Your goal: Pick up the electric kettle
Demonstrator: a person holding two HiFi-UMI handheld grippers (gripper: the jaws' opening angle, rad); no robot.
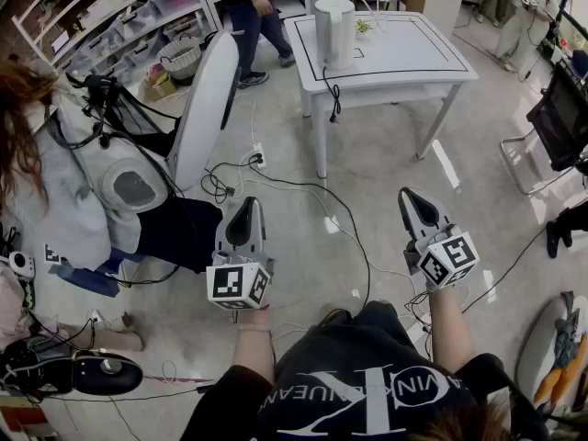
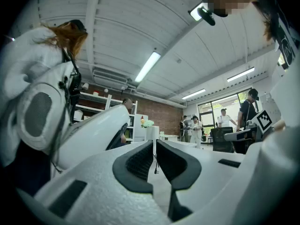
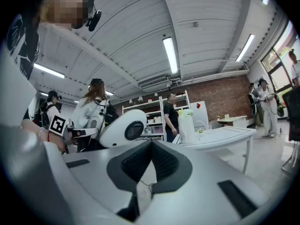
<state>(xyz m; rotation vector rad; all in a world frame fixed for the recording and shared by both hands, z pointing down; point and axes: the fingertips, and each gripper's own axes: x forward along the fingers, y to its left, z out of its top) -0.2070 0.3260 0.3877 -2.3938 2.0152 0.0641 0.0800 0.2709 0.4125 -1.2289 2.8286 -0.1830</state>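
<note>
The white electric kettle [image 1: 334, 30] stands upright near the back left of a white table [image 1: 413, 49], its black cord [image 1: 333, 95] hanging over the table's edge. It shows small and far off in the left gripper view [image 2: 152, 134] and in the right gripper view [image 3: 186, 128]. My left gripper [image 1: 246, 205] and right gripper [image 1: 409, 194] are held level over the floor, well short of the table. Both are shut with nothing between their jaws, as seen along the left gripper [image 2: 154, 142] and the right gripper [image 3: 151, 142].
A tall white rounded panel [image 1: 207, 108] and a person in a white jacket [image 1: 83, 182] are close on the left. Black cables and a power strip [image 1: 259, 157] lie on the floor ahead. Shelving [image 1: 119, 26] lines the back left. A black chair [image 1: 560, 122] stands right.
</note>
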